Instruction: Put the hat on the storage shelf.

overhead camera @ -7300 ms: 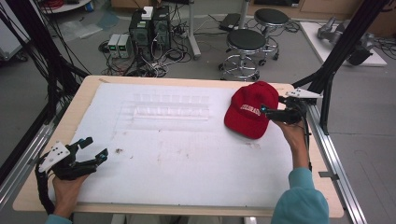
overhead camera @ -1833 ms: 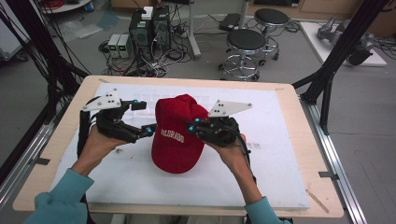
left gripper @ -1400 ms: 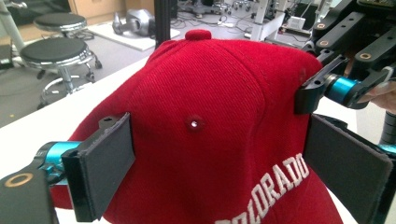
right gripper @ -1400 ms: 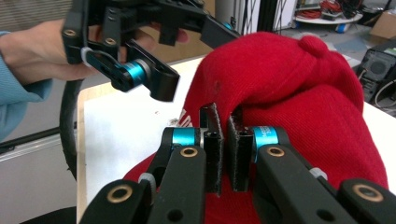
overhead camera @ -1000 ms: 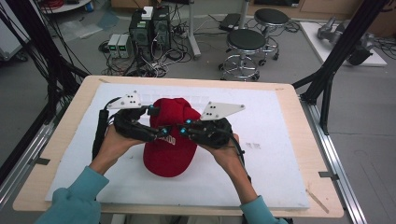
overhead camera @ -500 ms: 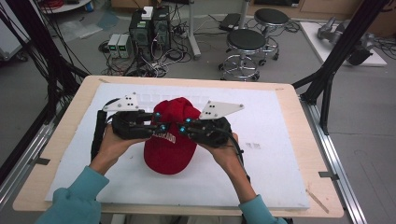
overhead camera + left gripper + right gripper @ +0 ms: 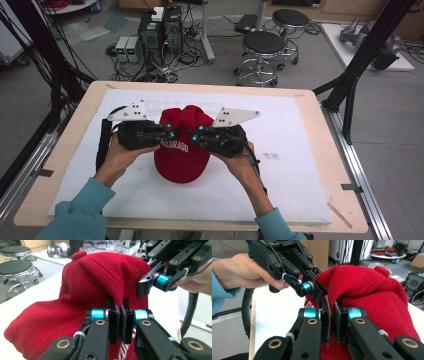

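Note:
A red cap [image 7: 182,160] with white lettering lies in the middle of the white mat, pinched from both sides. My left gripper [image 7: 170,131] grips it from the left. Its jaws have just been closing, and in the left gripper view they [image 7: 121,312] clamp a fold of the cap [image 7: 95,282]. My right gripper [image 7: 195,136] holds the right side. In the right gripper view it [image 7: 333,312] has cap [image 7: 367,287] fabric between its pads, and its jaws have just opened a trace. The two grippers' tips nearly meet above the lettering.
The white mat [image 7: 300,165] covers a wooden table [image 7: 332,150]. A black cable loop [image 7: 102,145] lies by my left hand. Beyond the far edge stand stools [image 7: 265,45] and computer boxes [image 7: 160,30] on the floor. Black frame posts [image 7: 360,65] rise at the right.
The left gripper's jaws have closed onto the cap's left side, where a second ago they stood open. Both hands and the cap have stayed in place.

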The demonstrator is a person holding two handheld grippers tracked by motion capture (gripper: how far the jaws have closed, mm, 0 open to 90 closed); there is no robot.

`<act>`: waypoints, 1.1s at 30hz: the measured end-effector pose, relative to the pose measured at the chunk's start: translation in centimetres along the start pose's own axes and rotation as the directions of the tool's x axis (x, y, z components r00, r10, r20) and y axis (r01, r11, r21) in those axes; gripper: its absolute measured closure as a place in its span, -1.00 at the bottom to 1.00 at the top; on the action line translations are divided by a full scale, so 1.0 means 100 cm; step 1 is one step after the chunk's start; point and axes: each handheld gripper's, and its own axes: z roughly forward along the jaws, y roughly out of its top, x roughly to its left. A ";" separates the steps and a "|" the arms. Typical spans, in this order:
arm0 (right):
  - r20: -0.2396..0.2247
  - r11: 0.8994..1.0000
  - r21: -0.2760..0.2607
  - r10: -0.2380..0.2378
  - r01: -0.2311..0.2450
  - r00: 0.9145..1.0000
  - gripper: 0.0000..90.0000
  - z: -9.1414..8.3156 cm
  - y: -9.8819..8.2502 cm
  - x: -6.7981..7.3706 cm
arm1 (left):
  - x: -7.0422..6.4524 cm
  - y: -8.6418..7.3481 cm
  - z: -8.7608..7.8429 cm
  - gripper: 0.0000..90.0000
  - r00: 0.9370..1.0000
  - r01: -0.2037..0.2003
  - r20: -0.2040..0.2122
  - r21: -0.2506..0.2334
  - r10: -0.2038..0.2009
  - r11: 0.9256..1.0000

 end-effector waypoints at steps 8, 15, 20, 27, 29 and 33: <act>0.036 1.000 -0.026 0.017 -0.017 0.999 0.03 -0.006 0.000 -0.001 | 0.001 -0.001 -0.002 0.94 0.999 0.007 -0.037 0.002 -0.007 1.000; 0.080 0.997 -0.057 0.059 -0.055 0.995 -0.40 -0.019 -0.002 -0.005 | 0.005 -0.006 -0.005 0.94 0.998 0.038 -0.056 -0.013 -0.039 0.999; 0.104 0.996 -0.056 0.079 -0.074 0.991 -0.43 -0.028 -0.010 -0.004 | 0.008 -0.006 -0.010 0.94 0.996 0.054 -0.071 -0.028 -0.056 0.998; 0.102 0.992 -0.049 0.117 -0.113 0.988 -0.42 -0.033 -0.022 -0.003 | 0.013 -0.004 -0.017 0.94 0.993 0.085 -0.077 -0.077 -0.091 0.993; 0.104 0.991 -0.043 0.129 -0.125 0.986 -0.41 -0.033 -0.027 -0.003 | 0.013 -0.001 -0.018 0.93 0.993 0.078 -0.087 -0.083 -0.085 0.994; 0.091 0.987 -0.032 0.161 -0.159 0.983 -0.41 -0.027 -0.036 -0.004 | 0.012 0.007 -0.022 0.93 0.993 0.064 -0.098 -0.087 -0.073 0.994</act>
